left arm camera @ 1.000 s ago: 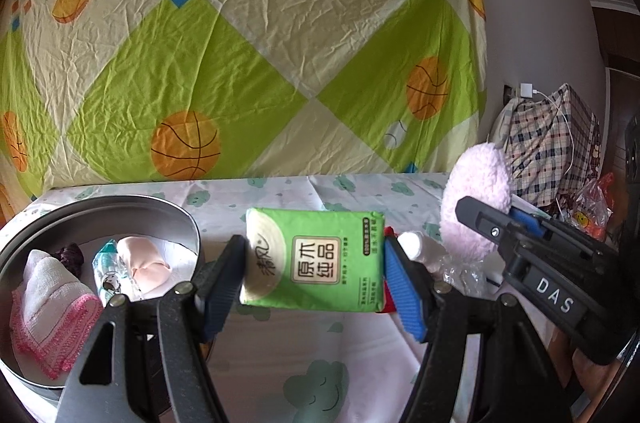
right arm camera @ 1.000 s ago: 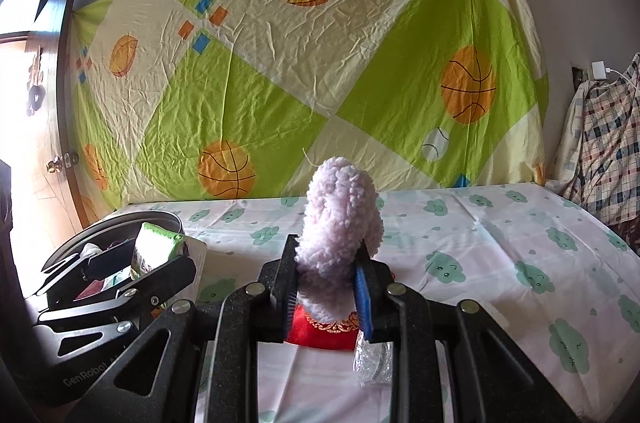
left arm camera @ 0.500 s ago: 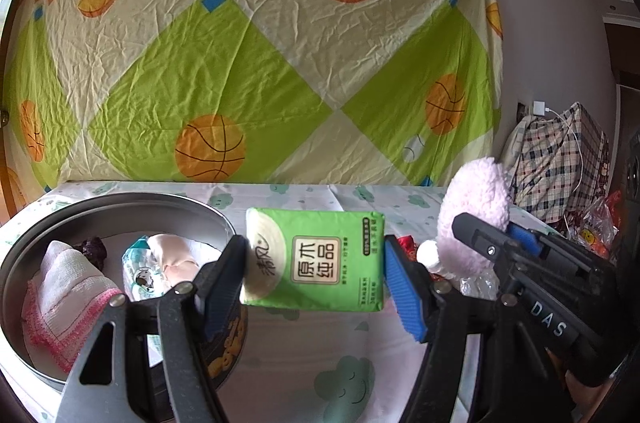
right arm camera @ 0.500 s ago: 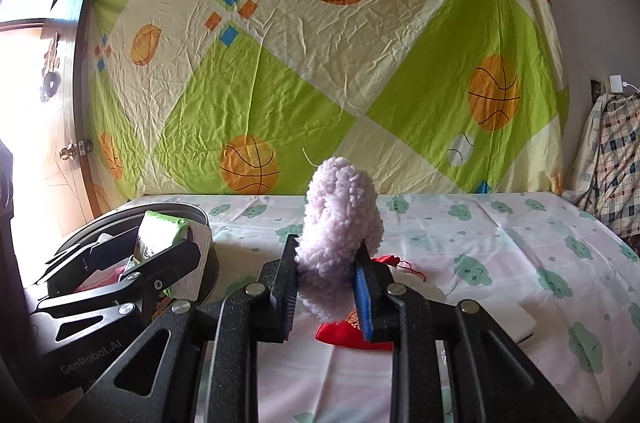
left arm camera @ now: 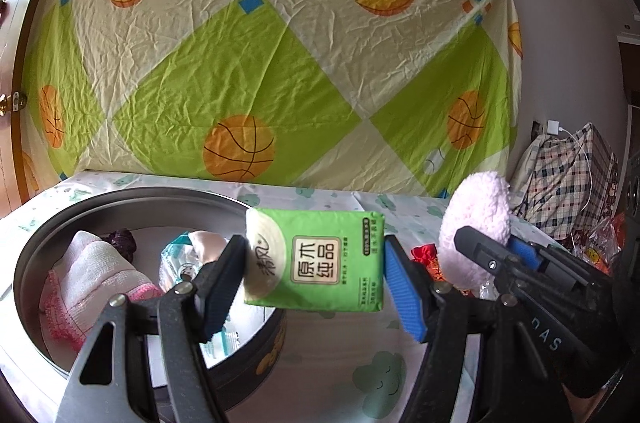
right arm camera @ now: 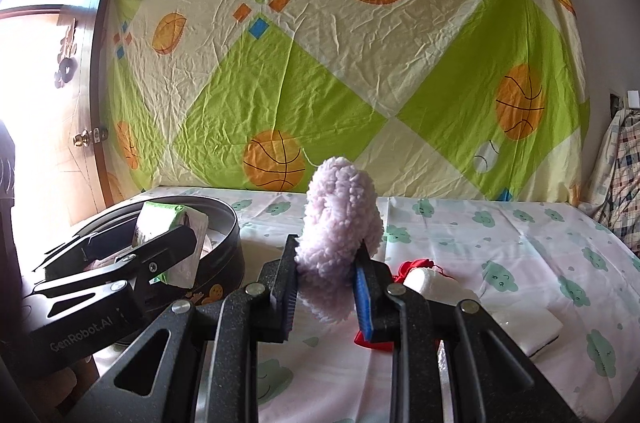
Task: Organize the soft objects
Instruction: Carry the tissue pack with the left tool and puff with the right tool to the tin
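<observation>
With the left gripper point(left arm camera: 314, 287) clamped on the green tissue pack point(left arm camera: 320, 259) and the right gripper point(right arm camera: 325, 287) clamped on the fluffy pink pad point(right arm camera: 340, 223), release each low inside the round tin point(left arm camera: 36, 263).

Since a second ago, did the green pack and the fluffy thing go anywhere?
Both moved left toward the round tin: the left gripper now holds the green tissue pack over its rim, and the right gripper followed with the fluffy pink toy. Both grips stayed the same; nothing was dropped.
</observation>
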`<state>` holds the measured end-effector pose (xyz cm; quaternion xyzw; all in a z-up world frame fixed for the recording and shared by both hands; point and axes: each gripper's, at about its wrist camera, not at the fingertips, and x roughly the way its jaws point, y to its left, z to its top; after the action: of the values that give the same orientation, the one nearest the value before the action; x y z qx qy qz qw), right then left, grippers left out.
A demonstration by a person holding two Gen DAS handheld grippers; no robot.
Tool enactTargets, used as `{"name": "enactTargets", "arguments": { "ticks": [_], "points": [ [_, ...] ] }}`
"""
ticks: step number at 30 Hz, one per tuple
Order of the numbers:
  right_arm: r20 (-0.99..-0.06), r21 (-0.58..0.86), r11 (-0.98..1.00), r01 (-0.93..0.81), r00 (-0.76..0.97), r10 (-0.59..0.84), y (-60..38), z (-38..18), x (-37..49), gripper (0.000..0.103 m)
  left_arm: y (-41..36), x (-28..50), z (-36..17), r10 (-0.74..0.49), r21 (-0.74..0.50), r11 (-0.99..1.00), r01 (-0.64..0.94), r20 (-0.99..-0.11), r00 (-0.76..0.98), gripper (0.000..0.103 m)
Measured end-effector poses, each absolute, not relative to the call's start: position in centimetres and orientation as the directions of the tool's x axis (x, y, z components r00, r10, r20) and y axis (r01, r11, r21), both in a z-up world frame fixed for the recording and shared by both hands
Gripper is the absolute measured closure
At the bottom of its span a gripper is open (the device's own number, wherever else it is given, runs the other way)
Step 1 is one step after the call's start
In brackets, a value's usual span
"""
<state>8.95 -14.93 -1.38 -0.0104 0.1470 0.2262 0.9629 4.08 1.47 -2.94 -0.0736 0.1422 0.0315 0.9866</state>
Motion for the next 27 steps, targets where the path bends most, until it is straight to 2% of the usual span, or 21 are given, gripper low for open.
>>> {"name": "enactTargets", "arguments": {
  "ticks": [27],
  "points": [
    [-0.304,0.018,0.851,-0.524,0.808,0.504,-10.3,-1.6,8.7,0.077,5.4,2.0,-2.9,0.131,-0.137,0.976,-0.169,-0.25,0.959,0.035]
  ]
}}
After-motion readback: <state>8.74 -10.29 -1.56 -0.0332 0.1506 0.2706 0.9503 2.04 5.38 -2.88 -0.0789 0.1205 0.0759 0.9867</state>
